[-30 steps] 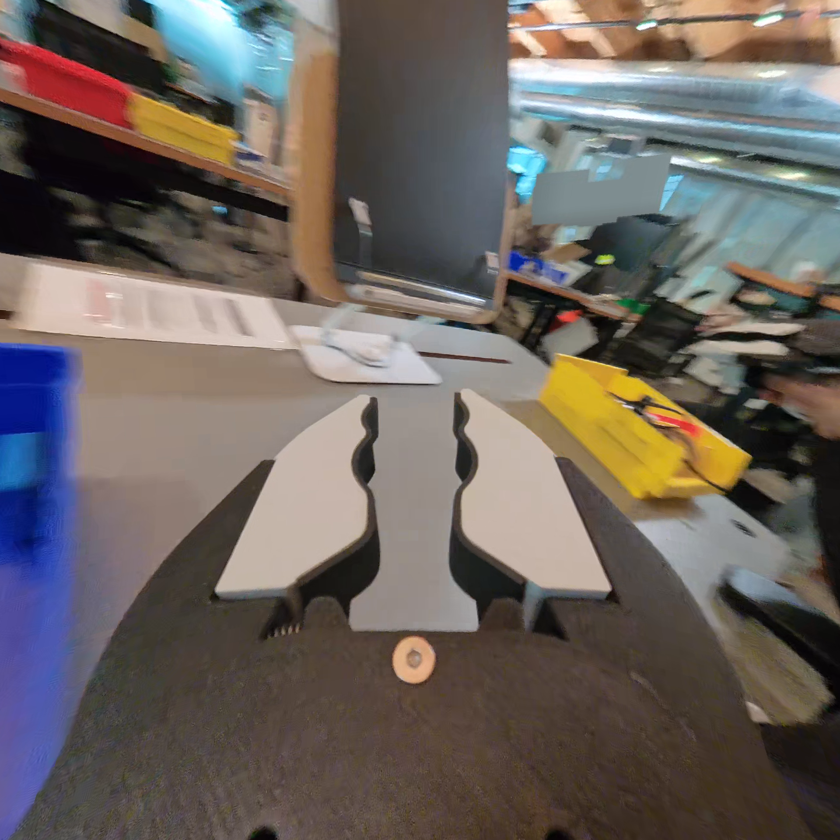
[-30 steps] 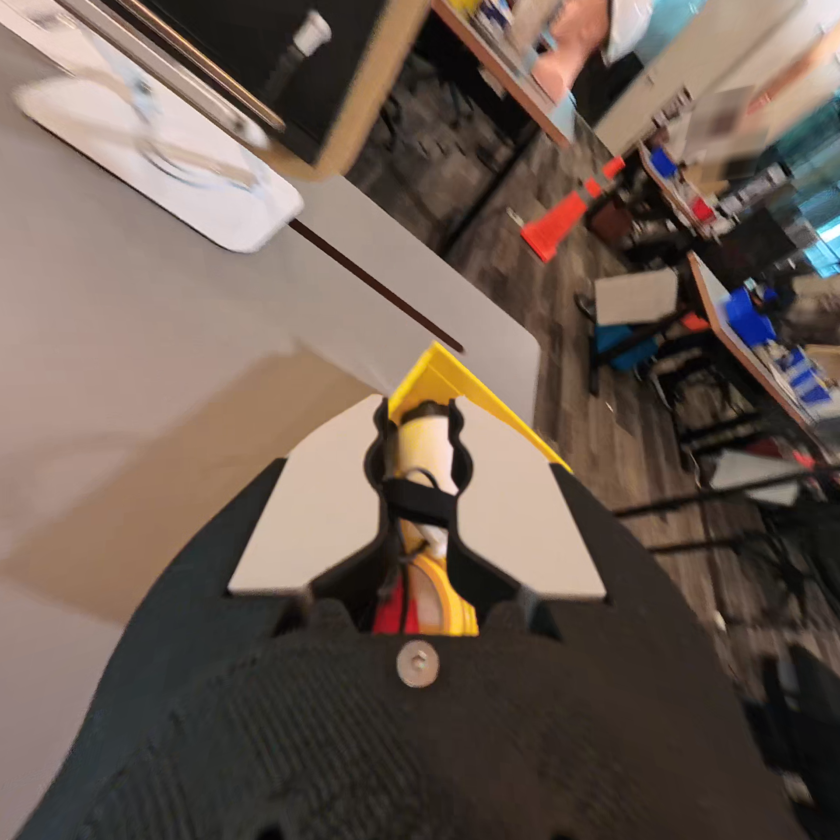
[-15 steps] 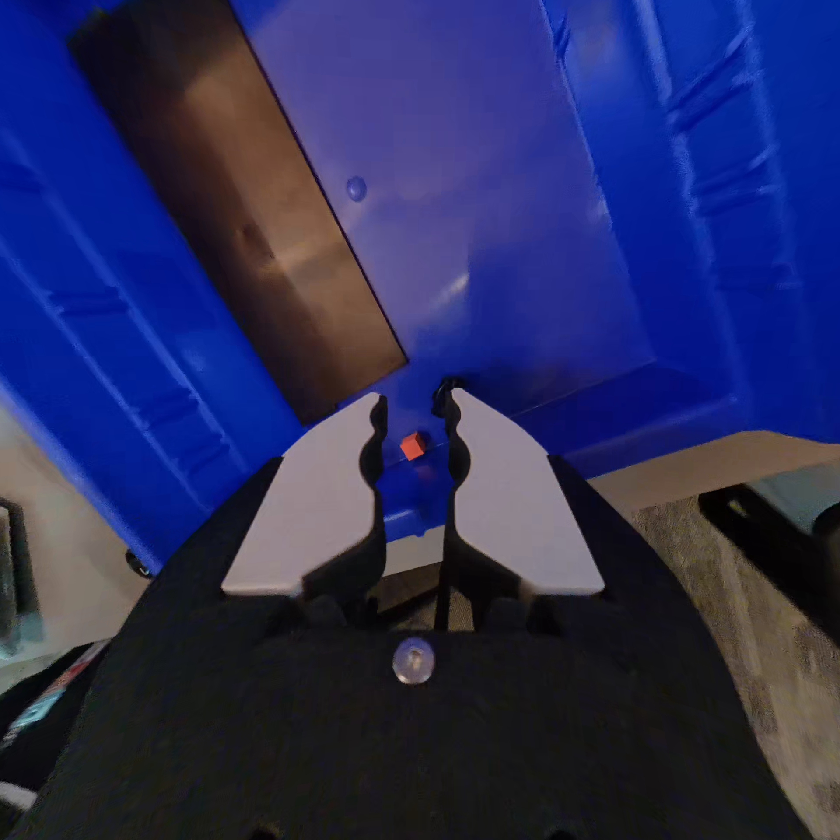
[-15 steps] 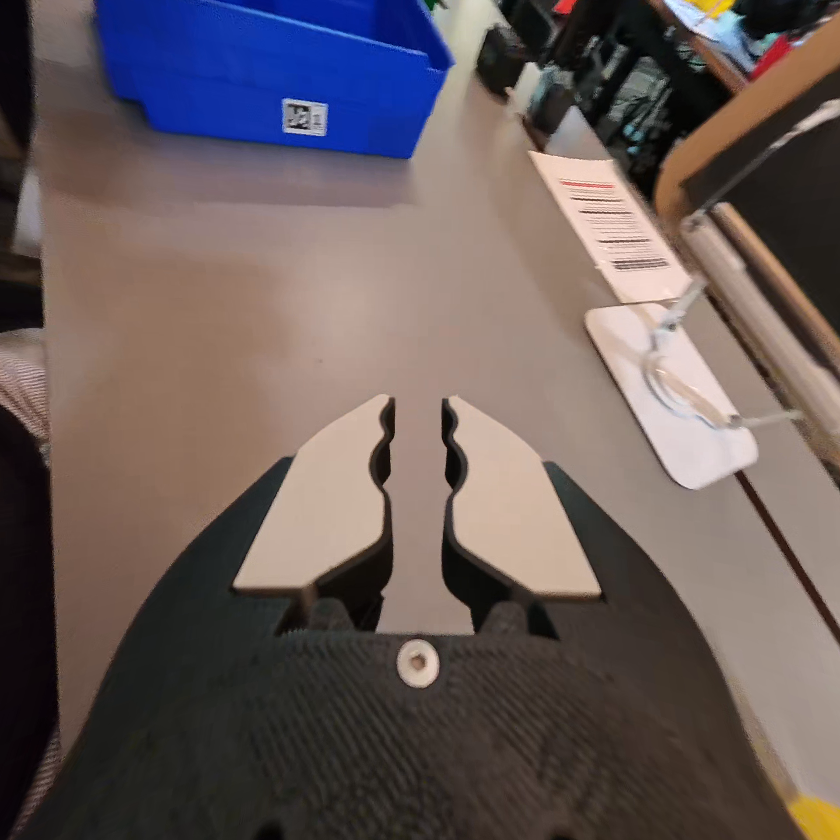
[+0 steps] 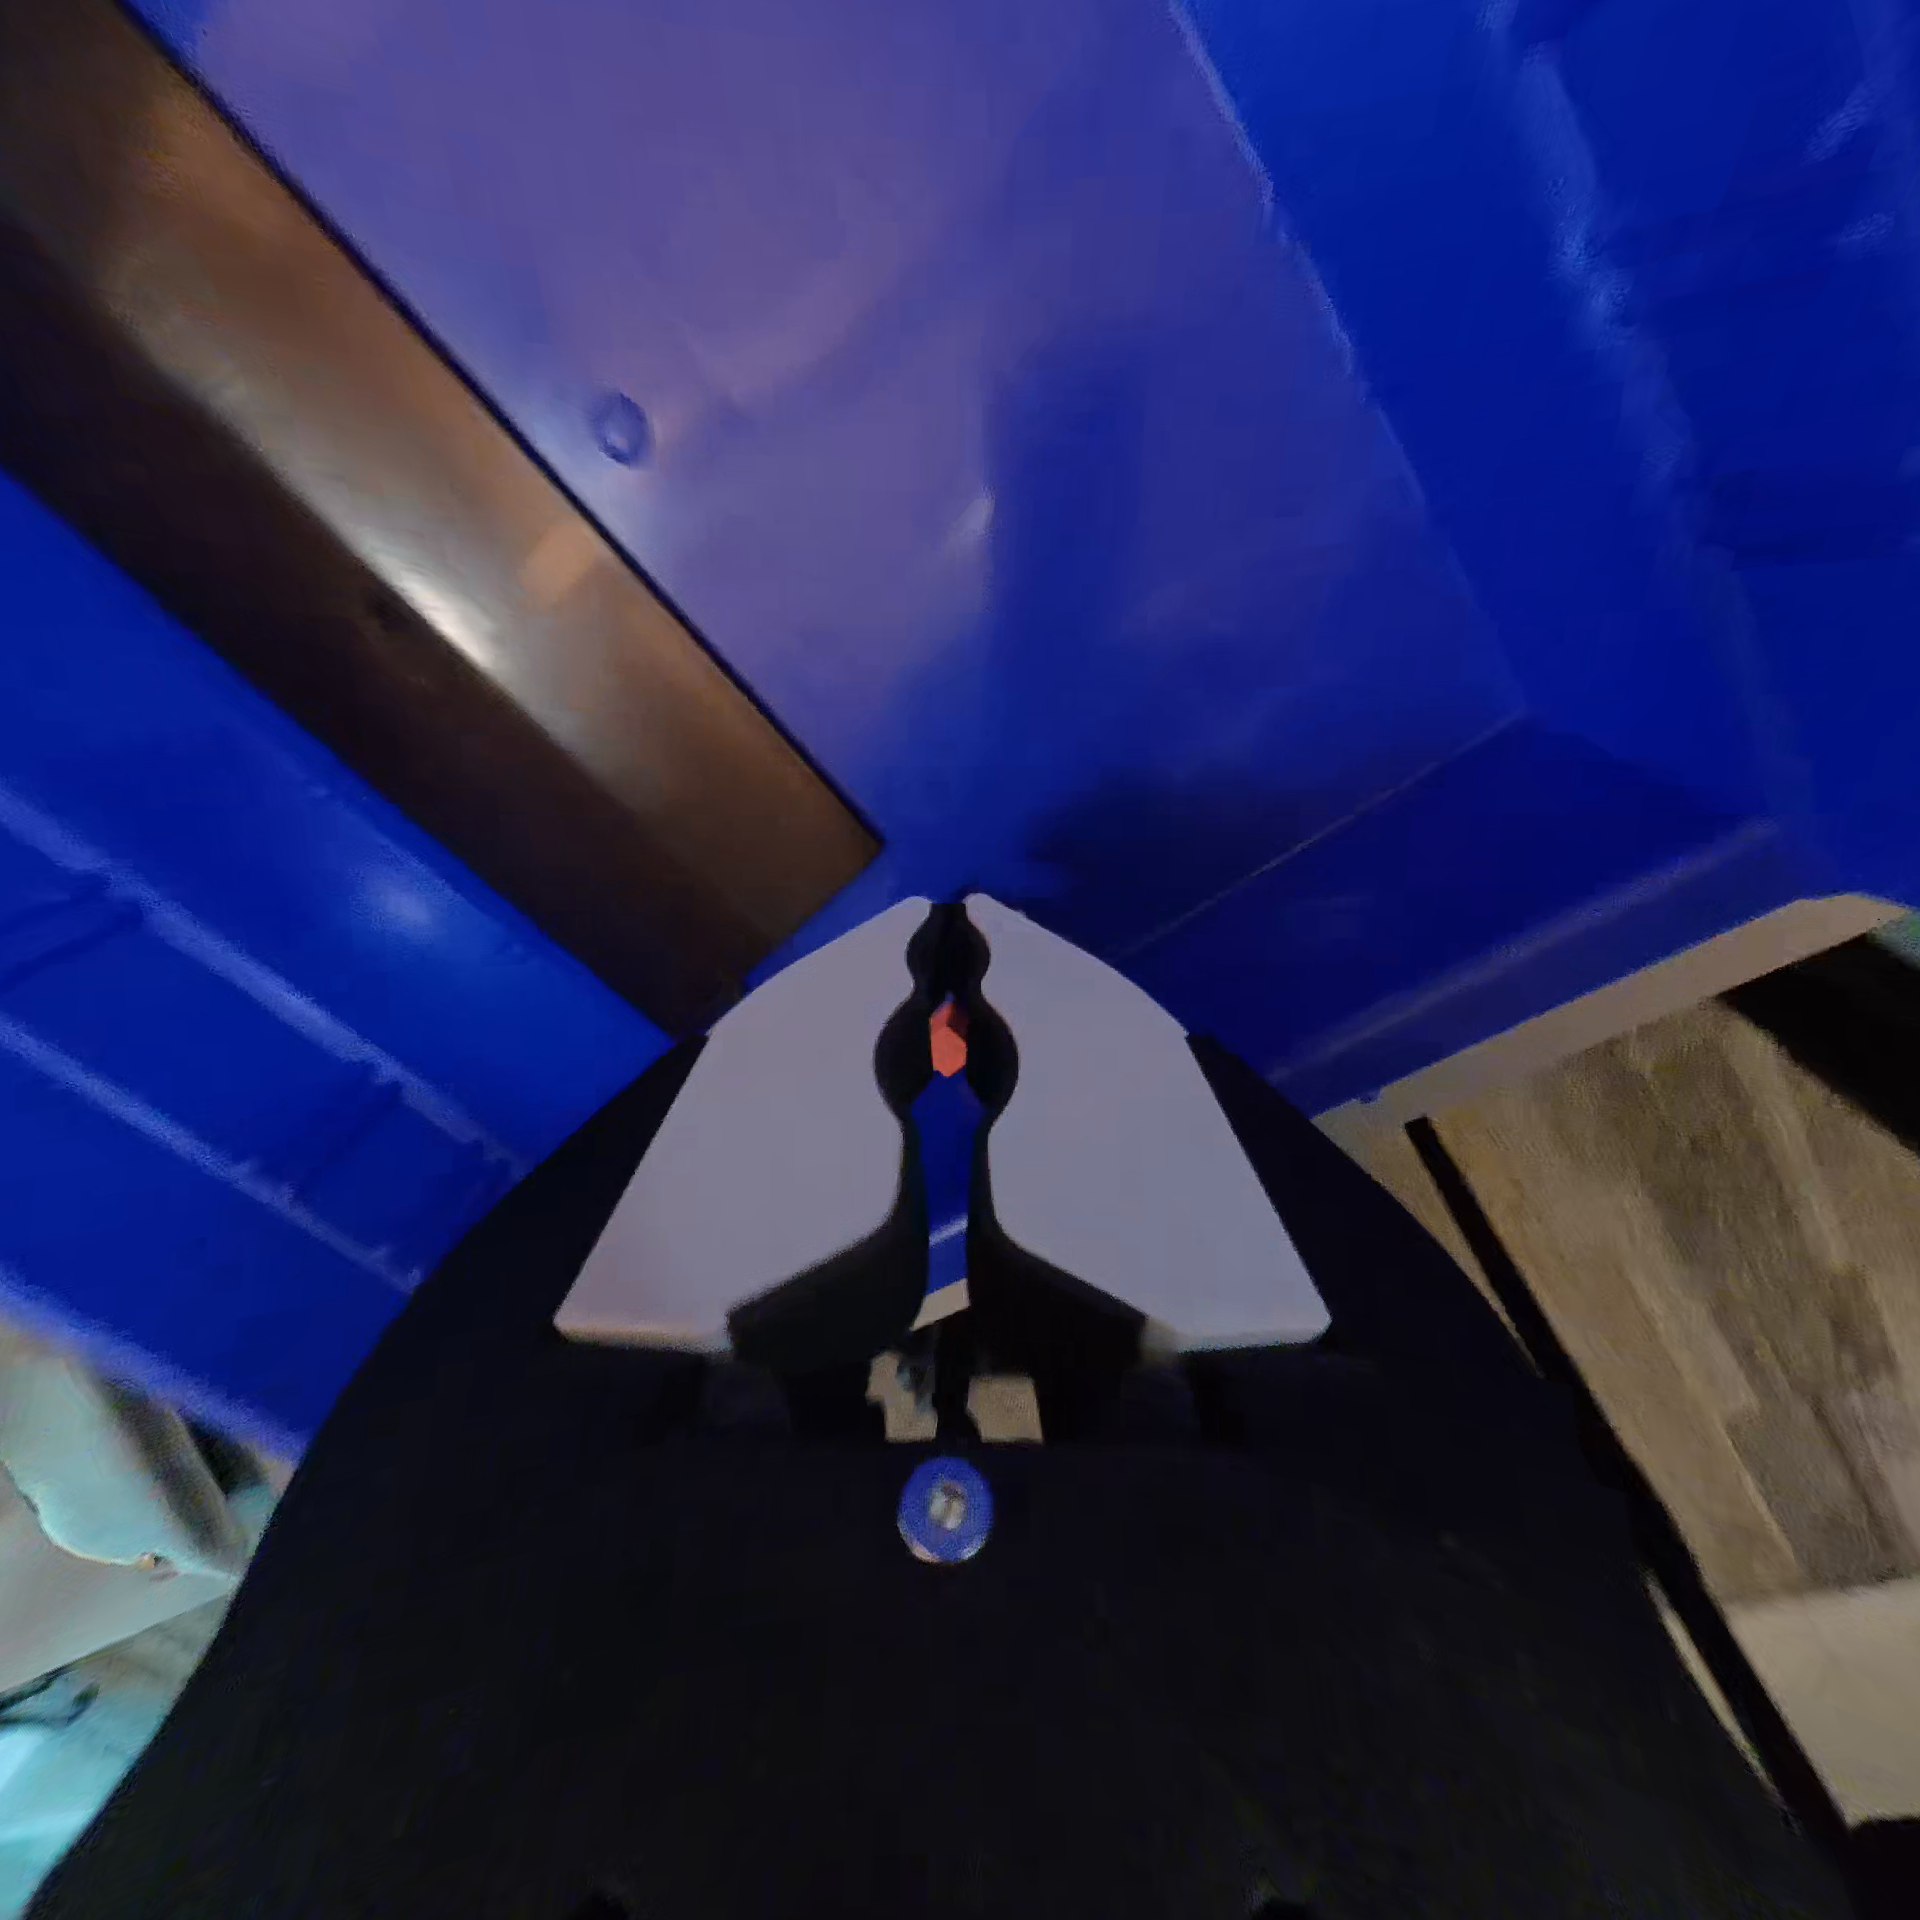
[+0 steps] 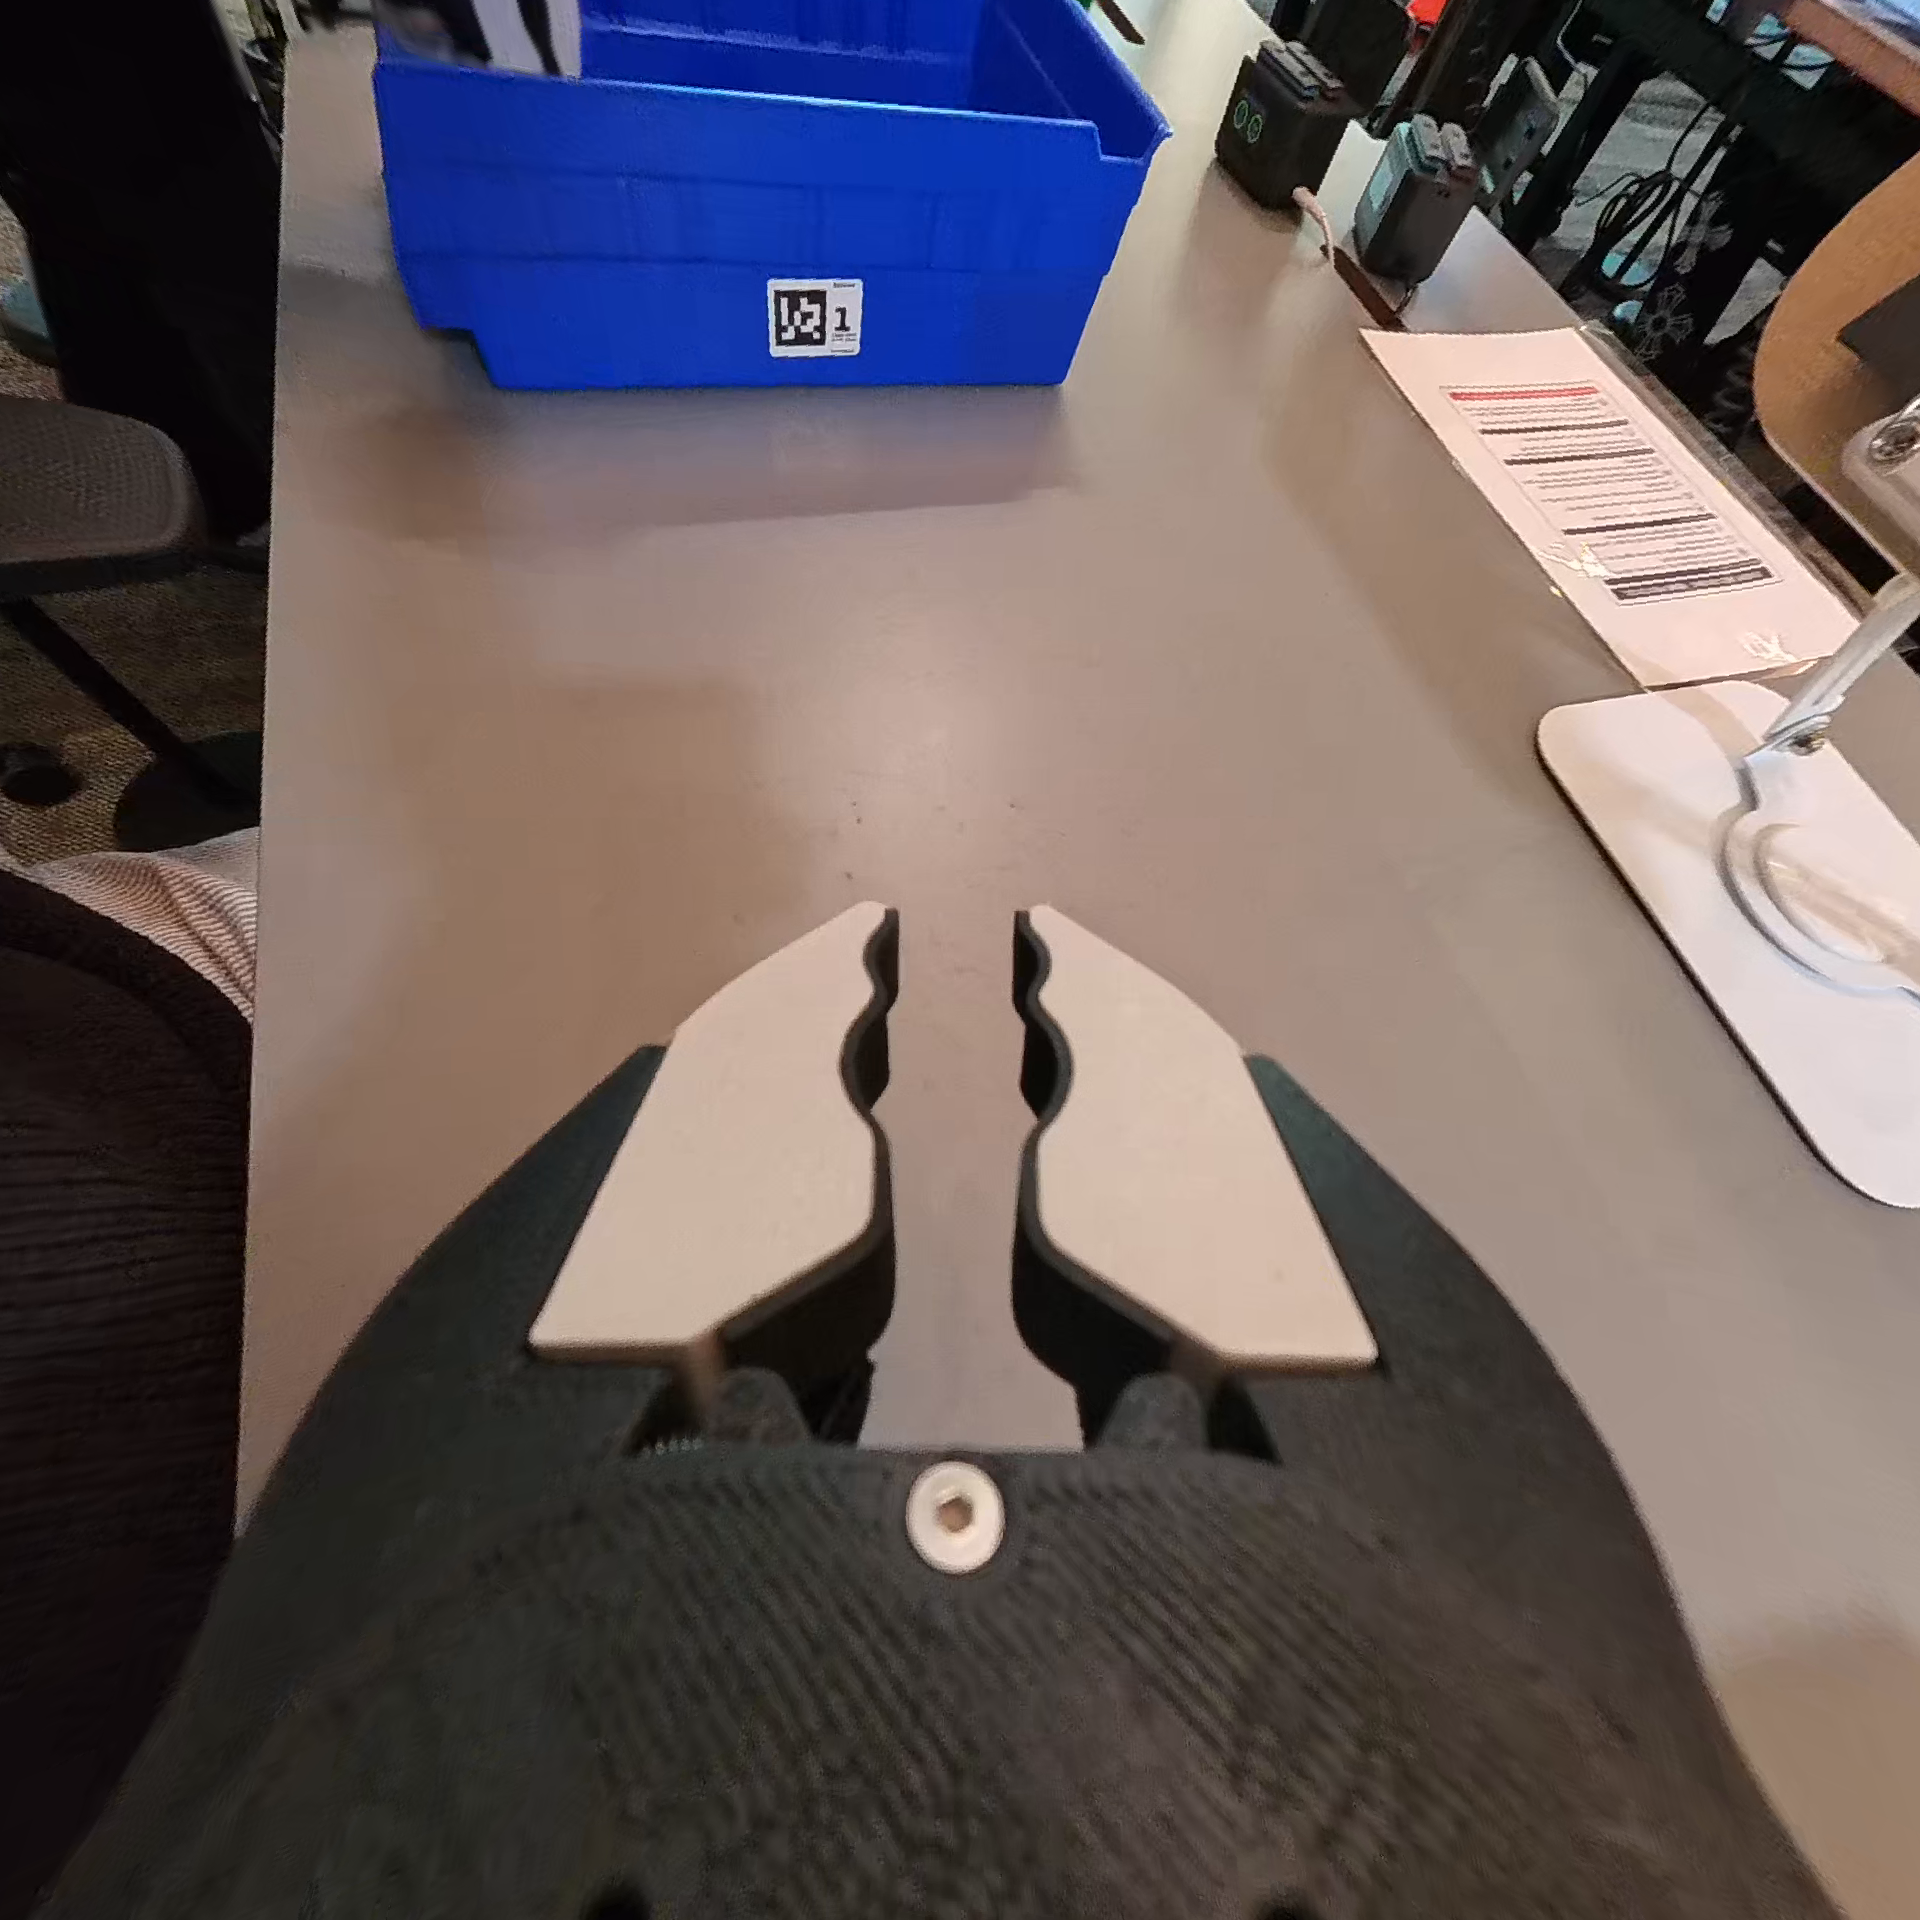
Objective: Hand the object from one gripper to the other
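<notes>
Setting: grey worktable [image 6: 935, 644] in a workshop, with chairs and cluttered benches behind.

Object: small orange-red piece [image 5: 947, 1034], seen in the slot between the left gripper's fingers, low inside the blue bin [image 5: 1091, 364]. What it is cannot be told.

Left gripper [image 5: 948, 914]: tips pressed almost together, seemingly pinching the piece or something attached to it; grip uncertain, view blurred. A dark panel [image 5: 343, 540] lies along the bin floor just beside.

Right gripper [image 6: 954, 935]: moderately spread, holding nothing, hovering over bare table, well apart from the bin.

Other: printed sheet [image 6: 1600, 499]; white stand base [image 6: 1704, 883].

Risks, as judged: the pinch may slip on so small a piece, dropping it back into the bin; the fingers may catch the bin wall on lifting.
</notes>
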Available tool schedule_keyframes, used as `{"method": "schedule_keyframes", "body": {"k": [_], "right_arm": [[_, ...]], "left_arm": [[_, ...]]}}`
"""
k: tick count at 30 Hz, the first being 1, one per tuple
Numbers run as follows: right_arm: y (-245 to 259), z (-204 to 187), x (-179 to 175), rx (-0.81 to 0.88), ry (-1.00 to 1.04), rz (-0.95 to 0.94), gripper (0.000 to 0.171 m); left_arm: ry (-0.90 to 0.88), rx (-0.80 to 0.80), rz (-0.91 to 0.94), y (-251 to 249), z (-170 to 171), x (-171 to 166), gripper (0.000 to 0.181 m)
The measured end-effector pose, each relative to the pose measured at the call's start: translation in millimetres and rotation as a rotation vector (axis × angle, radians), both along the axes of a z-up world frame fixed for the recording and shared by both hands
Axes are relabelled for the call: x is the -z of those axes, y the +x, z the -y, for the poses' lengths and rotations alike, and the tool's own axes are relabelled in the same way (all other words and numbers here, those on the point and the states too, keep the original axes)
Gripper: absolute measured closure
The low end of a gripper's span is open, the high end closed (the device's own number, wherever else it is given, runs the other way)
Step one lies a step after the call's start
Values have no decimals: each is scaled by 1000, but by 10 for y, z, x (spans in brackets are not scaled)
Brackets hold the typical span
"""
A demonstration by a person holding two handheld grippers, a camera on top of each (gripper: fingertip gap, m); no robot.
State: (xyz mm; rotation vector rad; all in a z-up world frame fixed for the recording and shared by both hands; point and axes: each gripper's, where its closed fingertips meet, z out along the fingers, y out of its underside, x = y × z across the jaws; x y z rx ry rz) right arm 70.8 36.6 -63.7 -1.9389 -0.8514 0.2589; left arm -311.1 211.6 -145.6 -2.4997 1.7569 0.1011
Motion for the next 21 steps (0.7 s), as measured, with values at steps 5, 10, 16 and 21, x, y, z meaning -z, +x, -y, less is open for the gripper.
{"method": "schedule_keyframes", "body": {"k": [5, 10, 16, 21], "right_arm": [[-38, 39, -26, -12, 4, -45, 151], [-98, 132, 53, -38, -7, -55, 152], [-37, 213, 57, -39, 15, 32, 152], [31, 271, 110, -21, 12, 36, 153]], "left_arm": [[177, -79, 275, 244, -116, -621, 181], [63, -100, 80, -66, 80, -383, 165], [-172, -192, -26, -201, 141, 61, 153], [-154, -197, -50, -227, 15, 77, 163]]}}
